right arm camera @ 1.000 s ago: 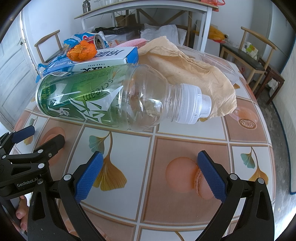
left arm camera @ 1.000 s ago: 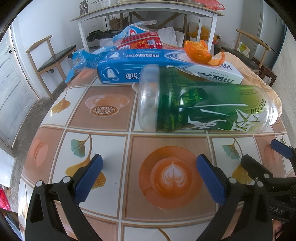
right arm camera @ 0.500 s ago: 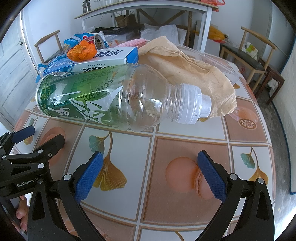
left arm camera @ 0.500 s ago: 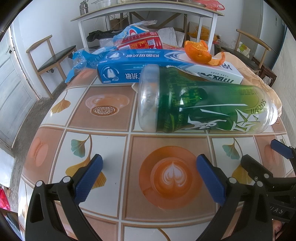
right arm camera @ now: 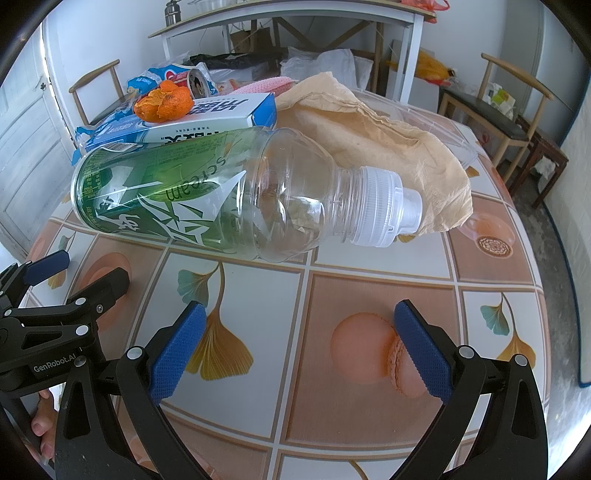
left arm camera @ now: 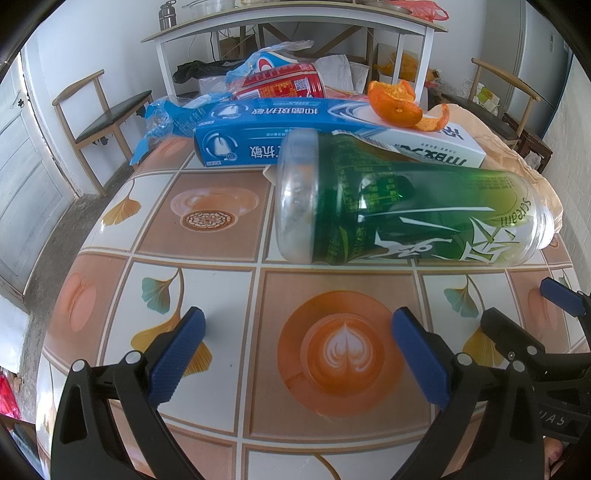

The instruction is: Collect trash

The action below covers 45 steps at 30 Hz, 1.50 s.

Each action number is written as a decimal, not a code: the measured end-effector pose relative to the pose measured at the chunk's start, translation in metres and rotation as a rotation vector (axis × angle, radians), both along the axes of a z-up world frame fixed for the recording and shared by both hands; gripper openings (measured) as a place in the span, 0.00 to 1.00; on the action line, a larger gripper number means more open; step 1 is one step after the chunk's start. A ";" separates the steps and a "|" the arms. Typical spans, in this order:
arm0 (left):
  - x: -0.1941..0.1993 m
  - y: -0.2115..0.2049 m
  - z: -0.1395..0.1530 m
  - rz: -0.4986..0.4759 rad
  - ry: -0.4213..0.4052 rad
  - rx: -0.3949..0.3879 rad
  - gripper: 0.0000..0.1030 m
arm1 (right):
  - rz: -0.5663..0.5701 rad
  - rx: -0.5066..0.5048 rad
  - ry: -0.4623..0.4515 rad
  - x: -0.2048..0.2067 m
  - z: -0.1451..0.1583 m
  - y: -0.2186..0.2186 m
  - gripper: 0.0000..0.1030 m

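Observation:
An empty green-labelled plastic bottle lies on its side on the patterned table, white cap to the right. Behind it rests a blue and white toothpaste box with orange peel on top. A red can, blue wrappers and crumpled brown paper lie further back. My left gripper is open, just short of the bottle's base. My right gripper is open in front of the bottle's neck, with nothing between its fingers.
The round table carries a tile-print cloth of leaves and coffee cups. Wooden chairs stand left and right. A white side table is at the back. The left gripper's body shows in the right wrist view.

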State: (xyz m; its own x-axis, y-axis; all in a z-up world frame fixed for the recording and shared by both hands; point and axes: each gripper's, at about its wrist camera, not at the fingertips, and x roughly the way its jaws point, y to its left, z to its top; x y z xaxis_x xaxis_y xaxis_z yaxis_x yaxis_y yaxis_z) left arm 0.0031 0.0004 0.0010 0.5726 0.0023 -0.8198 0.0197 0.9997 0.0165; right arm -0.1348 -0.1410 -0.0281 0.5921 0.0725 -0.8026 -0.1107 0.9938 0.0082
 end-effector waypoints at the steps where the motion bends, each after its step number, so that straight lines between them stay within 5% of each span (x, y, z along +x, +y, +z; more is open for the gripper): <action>1: 0.000 0.001 0.000 0.000 0.000 0.000 0.96 | 0.000 0.000 0.000 0.000 0.000 0.000 0.94; 45: 0.000 0.001 0.000 0.001 -0.002 -0.001 0.94 | 0.000 0.000 0.000 0.000 0.000 0.000 0.94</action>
State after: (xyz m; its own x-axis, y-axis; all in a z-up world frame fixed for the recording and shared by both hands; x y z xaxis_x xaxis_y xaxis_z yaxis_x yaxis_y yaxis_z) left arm 0.0029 0.0011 0.0011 0.5746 0.0018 -0.8184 0.0186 0.9997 0.0153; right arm -0.1348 -0.1410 -0.0281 0.5921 0.0726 -0.8026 -0.1107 0.9938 0.0083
